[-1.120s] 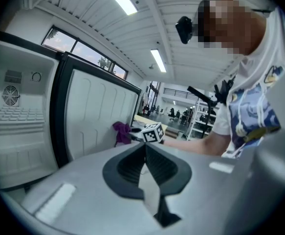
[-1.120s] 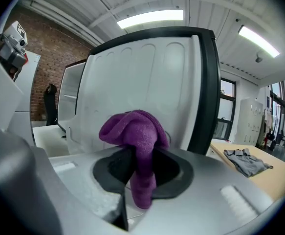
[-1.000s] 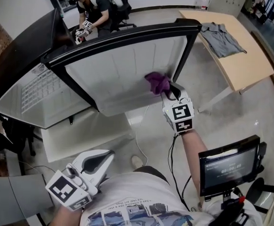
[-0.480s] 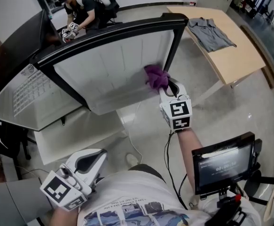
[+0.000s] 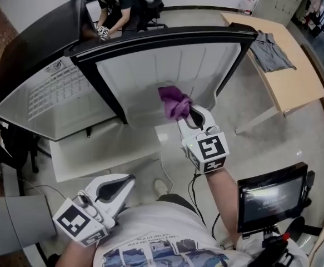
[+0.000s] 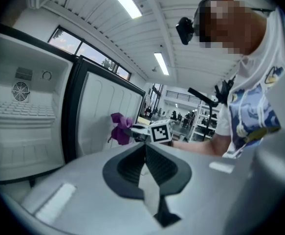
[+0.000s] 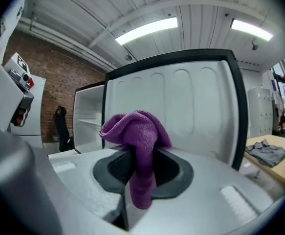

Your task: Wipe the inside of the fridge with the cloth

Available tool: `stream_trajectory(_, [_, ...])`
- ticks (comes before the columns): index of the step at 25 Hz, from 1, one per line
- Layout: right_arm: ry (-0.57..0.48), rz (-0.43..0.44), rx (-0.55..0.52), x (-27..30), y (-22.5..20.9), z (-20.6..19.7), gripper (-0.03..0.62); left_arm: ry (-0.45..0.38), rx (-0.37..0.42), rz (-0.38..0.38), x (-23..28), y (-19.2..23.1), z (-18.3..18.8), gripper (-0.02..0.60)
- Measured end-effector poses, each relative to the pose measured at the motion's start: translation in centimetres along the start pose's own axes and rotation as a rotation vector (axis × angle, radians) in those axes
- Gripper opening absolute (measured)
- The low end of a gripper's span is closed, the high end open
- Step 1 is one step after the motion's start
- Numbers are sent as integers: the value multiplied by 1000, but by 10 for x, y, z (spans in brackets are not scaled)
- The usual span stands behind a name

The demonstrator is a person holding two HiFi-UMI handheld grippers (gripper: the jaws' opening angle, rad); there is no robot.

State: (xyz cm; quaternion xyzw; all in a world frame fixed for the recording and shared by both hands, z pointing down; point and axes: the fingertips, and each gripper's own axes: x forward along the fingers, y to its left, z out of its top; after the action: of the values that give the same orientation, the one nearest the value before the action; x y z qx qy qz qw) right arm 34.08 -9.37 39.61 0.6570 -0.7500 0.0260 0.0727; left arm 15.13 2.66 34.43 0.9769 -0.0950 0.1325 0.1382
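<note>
Right tool [image 5: 188, 114] is reaching toward the centre of the head view, and its jaws are pinching the purple cloth [image 5: 174, 102]. In the right gripper view the cloth [image 7: 135, 131] is bunching above the jaws and a fold is hanging down between them, over the tool [image 7: 141, 166].

The cloth is sitting against the lower edge of the white ribbed liner of the open fridge door [image 5: 167, 71]. Whether it is actually touching the liner cannot be told. The door, in its black frame, is filling the upper centre of the frame. The fridge compartment [image 5: 53, 96], with its wire shelf, is lying to the left of the door.

Left tool [image 5: 128, 179] is hanging low at the lower left, close to the person's shirt and well apart from the fridge. The left gripper view is showing its jaws [image 6: 145, 153] pressed together with nothing between them.

A grey shirt [image 5: 270, 52] is lying on the wooden bench [image 5: 303, 88] at the upper right. A second person [image 5: 117, 4] is bending over behind the fridge at the top of the frame. A small screen [image 5: 270, 199] is standing at the lower right.
</note>
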Motion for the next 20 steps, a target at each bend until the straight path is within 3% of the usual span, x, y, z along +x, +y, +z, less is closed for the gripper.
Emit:
stream_trajectory(5, [28, 148, 52, 29, 67, -10, 80, -10, -15, 49, -19, 7, -2, 6])
stream_trajectory(9, [82, 218, 84, 40, 100, -31, 80, -8, -28, 84, -34, 6, 0, 6])
stream_trajectory(20, [158, 210, 51, 52, 96, -70, 80, 11, -22, 87, -35, 4, 0, 6])
